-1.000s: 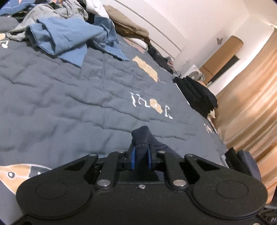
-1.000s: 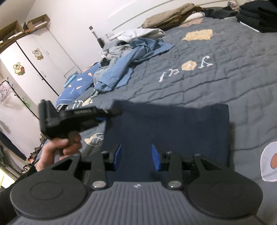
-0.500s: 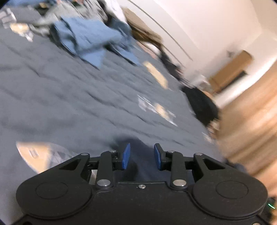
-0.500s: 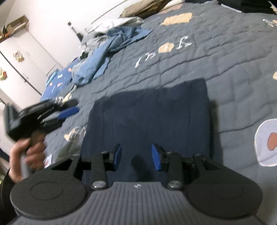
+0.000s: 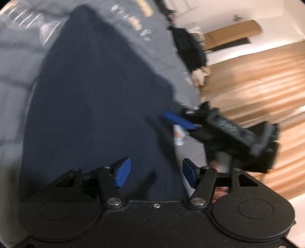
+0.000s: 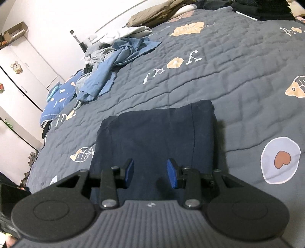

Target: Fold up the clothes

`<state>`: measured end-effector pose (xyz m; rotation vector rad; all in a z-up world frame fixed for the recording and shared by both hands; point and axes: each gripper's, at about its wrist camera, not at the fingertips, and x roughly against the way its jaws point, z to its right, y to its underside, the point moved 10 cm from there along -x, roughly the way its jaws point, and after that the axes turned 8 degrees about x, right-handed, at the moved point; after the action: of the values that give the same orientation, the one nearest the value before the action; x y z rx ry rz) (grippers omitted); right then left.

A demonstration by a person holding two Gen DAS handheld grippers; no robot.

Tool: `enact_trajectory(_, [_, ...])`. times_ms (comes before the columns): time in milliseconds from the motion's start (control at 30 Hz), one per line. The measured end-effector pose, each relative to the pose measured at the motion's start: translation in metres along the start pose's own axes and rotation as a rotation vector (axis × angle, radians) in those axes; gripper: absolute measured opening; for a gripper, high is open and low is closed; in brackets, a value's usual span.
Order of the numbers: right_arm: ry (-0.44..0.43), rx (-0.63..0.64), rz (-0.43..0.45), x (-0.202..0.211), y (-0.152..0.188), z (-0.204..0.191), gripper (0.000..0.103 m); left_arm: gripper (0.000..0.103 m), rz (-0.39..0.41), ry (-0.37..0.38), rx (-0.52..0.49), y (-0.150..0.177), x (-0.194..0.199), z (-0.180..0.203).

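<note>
While the navy garment [image 6: 152, 137] lies flat as a folded rectangle on the grey quilted bedspread [image 6: 238, 63], near its front edge, both grippers are held just above the cloth. On the left, the left gripper [image 5: 156, 172] is seen in a blurred view with its blue pads [image 5: 122, 172] apart and nothing pressed between them; its jaws are opening, and only the dark fabric lies beneath the gap. To the right, the right gripper [image 6: 150, 175] is poised over the near edge of the garment, its jaws set moderately apart and empty.

Further back on the bedspread, toward its far left corner, a heap of unfolded blue and grey clothes [image 6: 114, 63] is piled; a tan garment [image 6: 152, 15] lies at the far edge and a stack of black folded clothes [image 6: 263, 9] at the far right corner.

The step in hand is judged to be the next fold of the navy piece, or its smoothing. For that to be done well, the two near corners should be pinched evenly, all layers caught together, the edge lifted level and laid onto the far edge so that corners meet. If only the top layer is gripped, the earlier fold is likely to be pulled open.
</note>
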<state>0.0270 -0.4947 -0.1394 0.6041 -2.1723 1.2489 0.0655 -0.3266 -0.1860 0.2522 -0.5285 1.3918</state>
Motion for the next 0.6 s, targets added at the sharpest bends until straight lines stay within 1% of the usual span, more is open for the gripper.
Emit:
enact_trajectory(67, [0.002, -0.001, -0.008, 0.0, 0.003, 0.001, 0.037, 0.06, 0.027, -0.01, 0.031, -0.006, 0.002, -0.01])
enact_trajectory(167, [0.001, -0.002, -0.02, 0.0, 0.008, 0.003, 0.037, 0.06, 0.128, -0.027, 0.074, -0.032, 0.013, -0.024])
enact_trajectory(267, [-0.003, -0.003, -0.031, -0.004, 0.011, 0.004, 0.037, 0.059, 0.196, -0.029, 0.108, -0.06, 0.019, -0.036])
enact_trajectory(367, [-0.009, 0.0, -0.037, -0.006, 0.014, 0.004, 0.037, 0.059, 0.267, -0.053, 0.116, -0.083, 0.025, -0.045])
enact_trajectory(600, [-0.02, 0.011, -0.039, -0.008, 0.017, 0.004, 0.037, 0.058, 0.374, -0.106, 0.116, -0.129, 0.045, -0.051])
